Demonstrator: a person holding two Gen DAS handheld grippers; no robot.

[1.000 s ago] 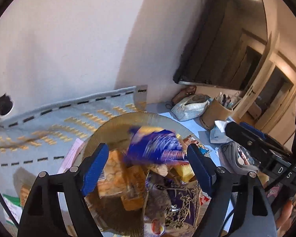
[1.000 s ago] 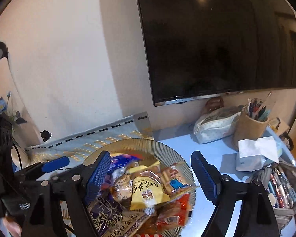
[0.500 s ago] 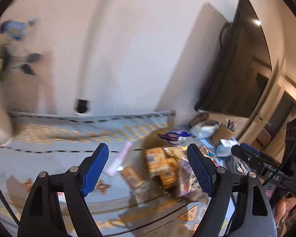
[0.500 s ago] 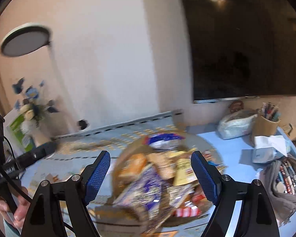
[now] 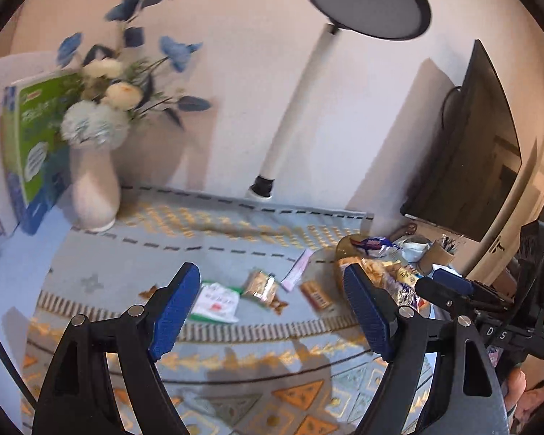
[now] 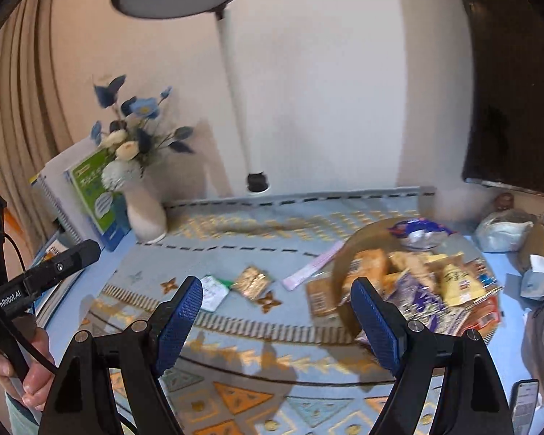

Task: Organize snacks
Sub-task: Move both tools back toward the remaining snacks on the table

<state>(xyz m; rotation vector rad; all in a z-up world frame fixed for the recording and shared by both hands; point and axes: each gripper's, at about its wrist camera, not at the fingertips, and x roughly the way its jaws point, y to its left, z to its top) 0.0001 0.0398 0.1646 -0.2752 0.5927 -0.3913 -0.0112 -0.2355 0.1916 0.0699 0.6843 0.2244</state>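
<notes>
A brown glass bowl heaped with snack packets stands on the right of a patterned mat; a blue packet lies at its back. Loose on the mat lie a white-and-green packet, a golden packet, a pink strip and a brown packet by the bowl. My left gripper is open and empty above the mat, left of the bowl. My right gripper is open and empty too, with the bowl just behind its right finger.
A vase of flowers and a green book stand at the back left. A lamp post rises at the back wall. A pouch, a pen cup, tissues and a phone sit to the right. A hand holds the left gripper.
Both grippers have swung left, away from above the bowl toward the mat's middle. The loose packets, vase and lamp have come into view. Both stay open.
</notes>
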